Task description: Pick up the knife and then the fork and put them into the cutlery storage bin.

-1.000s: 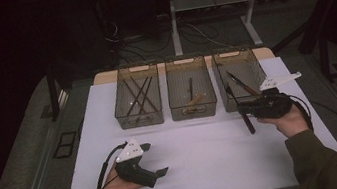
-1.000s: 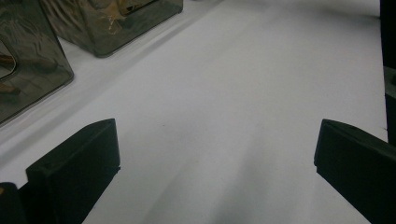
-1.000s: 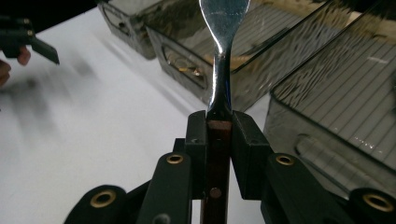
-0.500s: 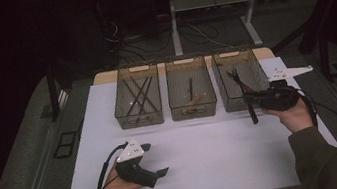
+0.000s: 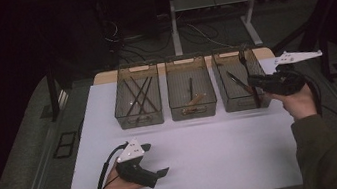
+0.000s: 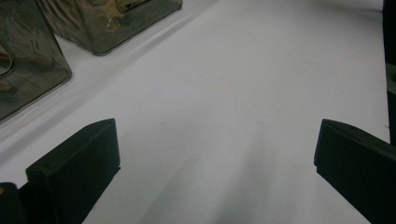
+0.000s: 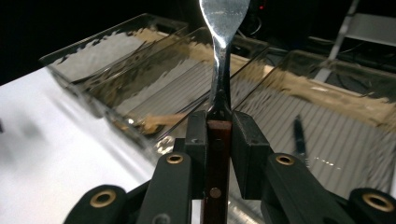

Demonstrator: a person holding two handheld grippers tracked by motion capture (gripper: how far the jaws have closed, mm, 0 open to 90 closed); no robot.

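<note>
1. The white table (image 5: 216, 158) is the biggest thing. The left gripper (image 5: 160, 174) rests on its near part. The right gripper (image 5: 254, 81) is held up over its far right part.
2. Three see-through bins stand in a row on the far side of the table. The right bin (image 5: 238, 104) is right under and around the right gripper's tips. The middle bin (image 5: 194, 108) is just beside it, and the left bin (image 5: 140, 119) is farthest from those tips.
3. The left gripper's jaws stand wide apart, with nothing but bare table between them. The bins are well ahead of them.
4. The right gripper's jaws are closed tight on a table knife (image 7: 218, 140).
5. The knife's handle sits between the two pads. One pad presses on each side of it. Its blade sticks straight out past the tips, over the bins.
6. The knife has a dark brown wooden handle with small round metal pins. Its blade is shiny silver, thin near the handle and wider at the end.
7. No words or labels can be read anywhere.
</note>
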